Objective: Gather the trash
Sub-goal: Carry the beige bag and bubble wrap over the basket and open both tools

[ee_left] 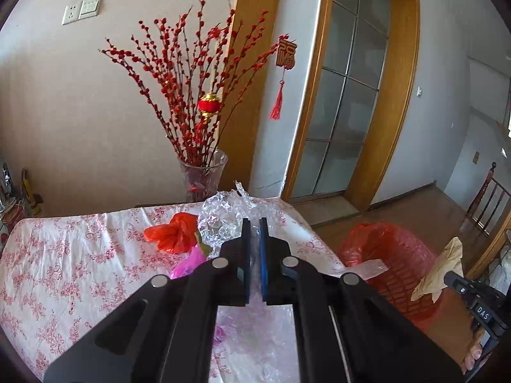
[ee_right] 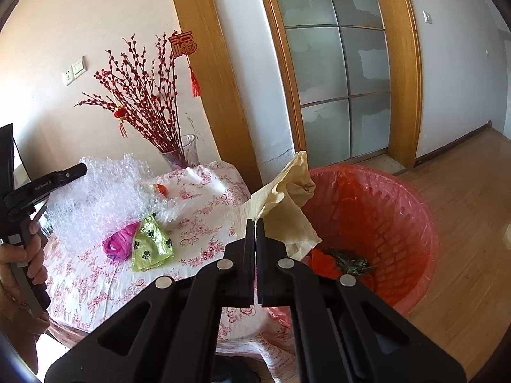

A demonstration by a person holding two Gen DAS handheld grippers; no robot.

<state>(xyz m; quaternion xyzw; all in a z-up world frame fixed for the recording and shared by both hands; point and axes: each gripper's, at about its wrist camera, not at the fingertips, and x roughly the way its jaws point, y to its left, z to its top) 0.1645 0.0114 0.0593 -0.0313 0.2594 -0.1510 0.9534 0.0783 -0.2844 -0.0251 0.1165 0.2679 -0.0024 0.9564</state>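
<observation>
Both grippers are clamped — the left gripper (ee_left: 254,223) on bubble wrap (ee_right: 102,198) at frame centre, the right gripper (ee_right: 255,223) on paper (ee_right: 281,204) beside the bin (ee_right: 424,223) at right — and the bulky wrap could snag the wrappers (ee_right: 150,249) or miss the rim.

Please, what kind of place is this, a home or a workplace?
Most likely a room in a home, perhaps a dining area. A table with a pink floral cloth, a glass vase of red berry branches and a wooden-framed frosted glass door all suggest it.
</observation>
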